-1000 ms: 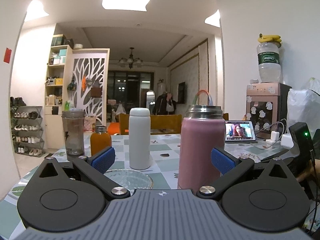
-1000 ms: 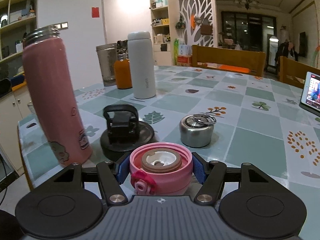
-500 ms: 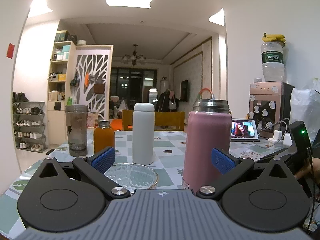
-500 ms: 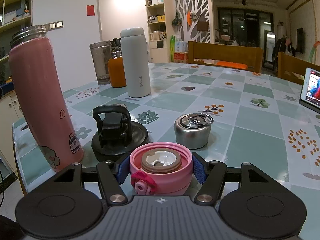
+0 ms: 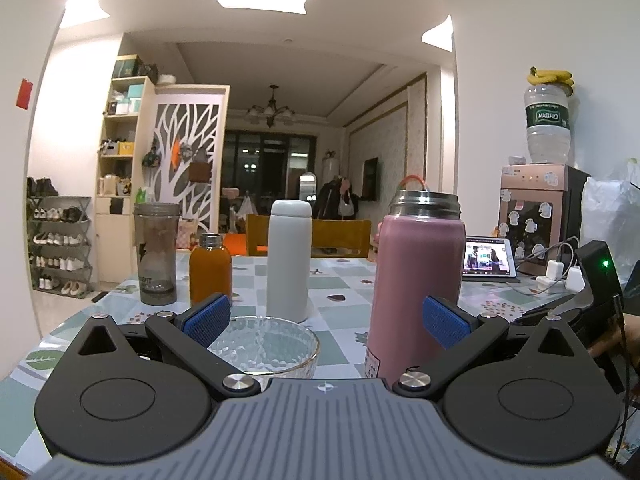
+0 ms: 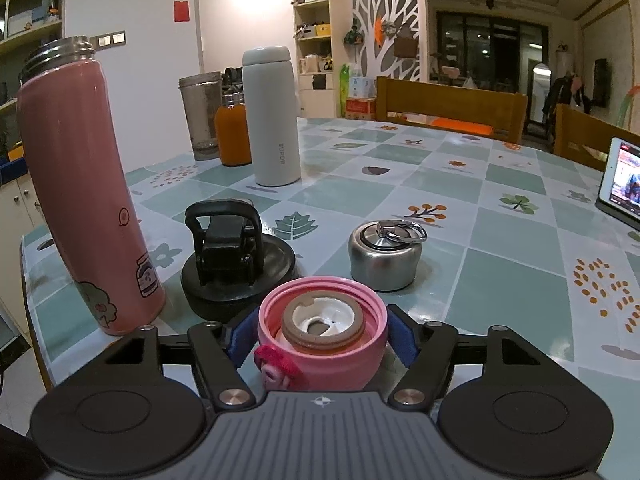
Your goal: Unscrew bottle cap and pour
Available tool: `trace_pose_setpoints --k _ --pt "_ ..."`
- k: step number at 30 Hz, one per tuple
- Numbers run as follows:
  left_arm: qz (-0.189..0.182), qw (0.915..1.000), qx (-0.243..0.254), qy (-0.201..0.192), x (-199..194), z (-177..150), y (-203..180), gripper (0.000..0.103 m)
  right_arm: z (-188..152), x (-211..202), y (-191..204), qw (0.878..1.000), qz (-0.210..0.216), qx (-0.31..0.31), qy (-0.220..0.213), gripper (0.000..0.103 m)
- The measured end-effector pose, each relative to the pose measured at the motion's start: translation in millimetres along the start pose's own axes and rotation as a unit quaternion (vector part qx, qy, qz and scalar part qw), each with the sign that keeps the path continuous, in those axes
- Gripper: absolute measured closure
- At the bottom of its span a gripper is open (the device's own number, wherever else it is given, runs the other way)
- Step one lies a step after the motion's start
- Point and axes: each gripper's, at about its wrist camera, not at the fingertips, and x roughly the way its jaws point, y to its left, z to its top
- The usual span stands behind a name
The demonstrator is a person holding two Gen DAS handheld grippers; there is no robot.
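1. on the tiled tablecloth point(image 6: 516, 184) stands the pink bottle point(image 5: 416, 280), uncapped, its steel threaded mouth bare.
2. left gripper point(image 5: 326, 316) has its blue-padded fingers point(image 5: 208, 314) spread wide and grasps nothing; the pink bottle stands just inside the right-hand pad in the left wrist view, and whether it touches that pad cannot be told.
3. a glass bowl point(image 5: 264, 346) sits low between the left fingers, just beside the bottle.
4. right gripper point(image 6: 322, 338) is clamped on the pink cap point(image 6: 322, 332), blue pads pressed against both sides, the cap's underside with its tan ring facing up.
5. in the right wrist view the pink bottle rises at the left, near the held cap but apart from it.
6. a black lid point(image 6: 236, 256) and a steel cap point(image 6: 386, 252) lie on the table beyond the pink cap.
7. farther back stand a white flask point(image 6: 272, 116), an orange bottle point(image 6: 232, 134) and a grey shaker cup point(image 6: 200, 116), close together.
8. a tablet point(image 6: 622, 184) is propped at the right edge.
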Motion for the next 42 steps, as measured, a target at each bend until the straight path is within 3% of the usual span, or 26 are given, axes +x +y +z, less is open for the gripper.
trace_pose_setpoints --k 13,26,42 --pt "-0.001 1.0 -0.001 0.009 -1.0 -3.0 1.3 0.0 8.0 -15.0 6.2 1.0 -0.017 -0.006 -0.018 0.021" --pt "0.01 0.9998 -0.012 0.012 -6.5 -6.6 3.8 0.0 19.3 -35.4 31.6 0.998 -0.022 -0.039 -0.043 0.002" --pt "0.023 0.9992 -0.028 0.016 -14.5 -12.8 3.4 0.0 22.2 -50.1 63.6 0.996 0.0 -0.067 -0.059 0.0"
